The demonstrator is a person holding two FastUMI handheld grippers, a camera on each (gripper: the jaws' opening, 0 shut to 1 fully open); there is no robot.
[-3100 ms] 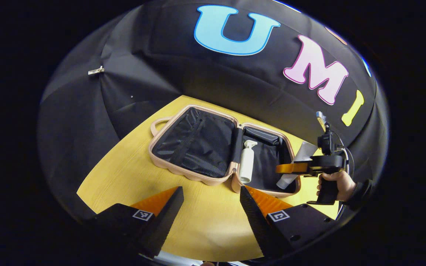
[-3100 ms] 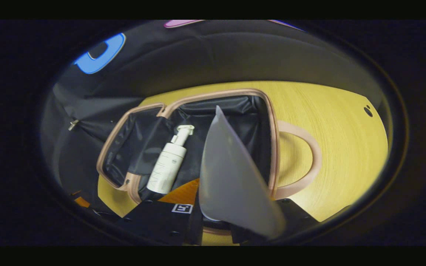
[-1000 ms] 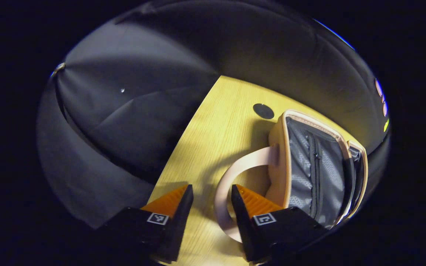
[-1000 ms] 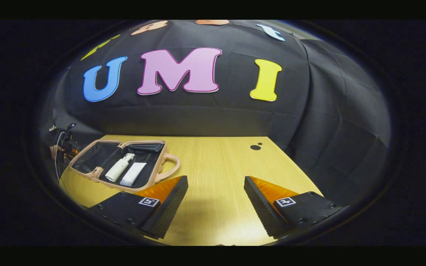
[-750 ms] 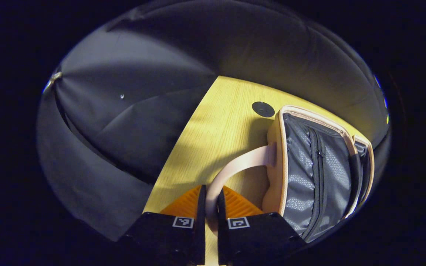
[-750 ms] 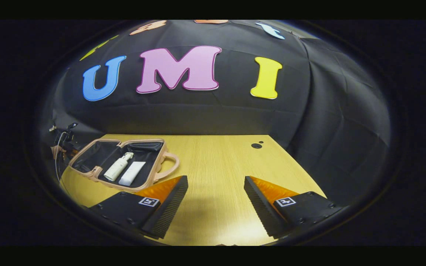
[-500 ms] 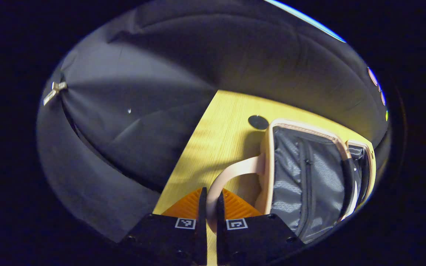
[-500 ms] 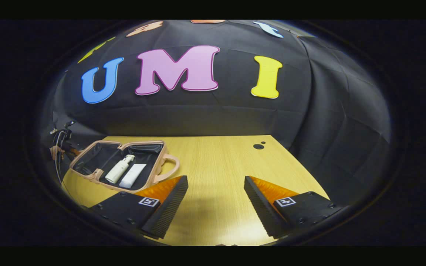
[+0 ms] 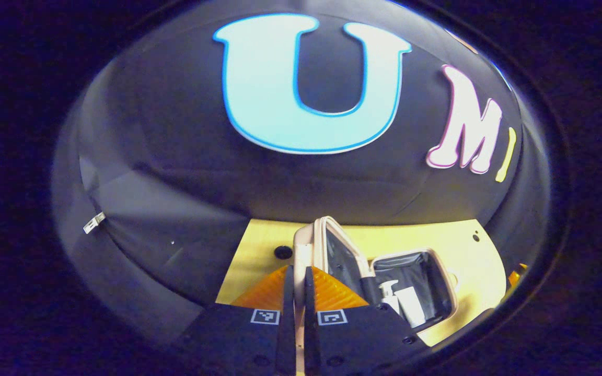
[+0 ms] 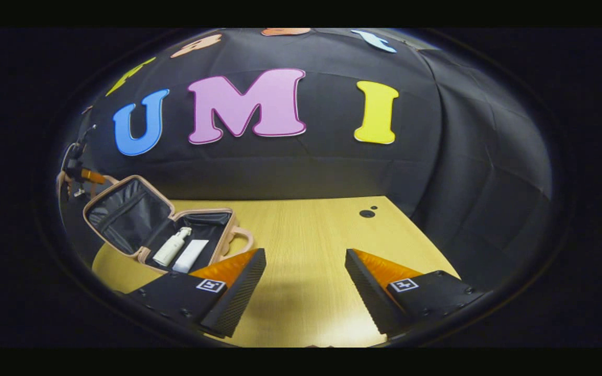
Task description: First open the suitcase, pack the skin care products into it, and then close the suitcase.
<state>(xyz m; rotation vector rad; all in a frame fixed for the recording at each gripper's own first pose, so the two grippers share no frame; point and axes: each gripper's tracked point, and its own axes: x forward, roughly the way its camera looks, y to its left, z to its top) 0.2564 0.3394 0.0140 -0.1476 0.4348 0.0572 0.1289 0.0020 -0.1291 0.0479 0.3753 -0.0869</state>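
Wooden table [image 10: 306, 235] | left gripper [image 9: 294, 292] clamped on suitcase handle [image 9: 301, 256] | right gripper [image 10: 305, 284] apart

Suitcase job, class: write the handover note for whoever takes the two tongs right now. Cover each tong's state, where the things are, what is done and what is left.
Left tongs: shut on the lid handle, holding the suitcase lid partway up, tilted over the base.
Right tongs: open, holding nothing, above the table, off to the side of the suitcase.
Things: the pump bottle and the white tube lie side by side in the base half.
Done: suitcase opened, both products packed.
Left: swing the lid all the way down onto the base and close it; whether there is a zip or latch to fasten cannot be told.
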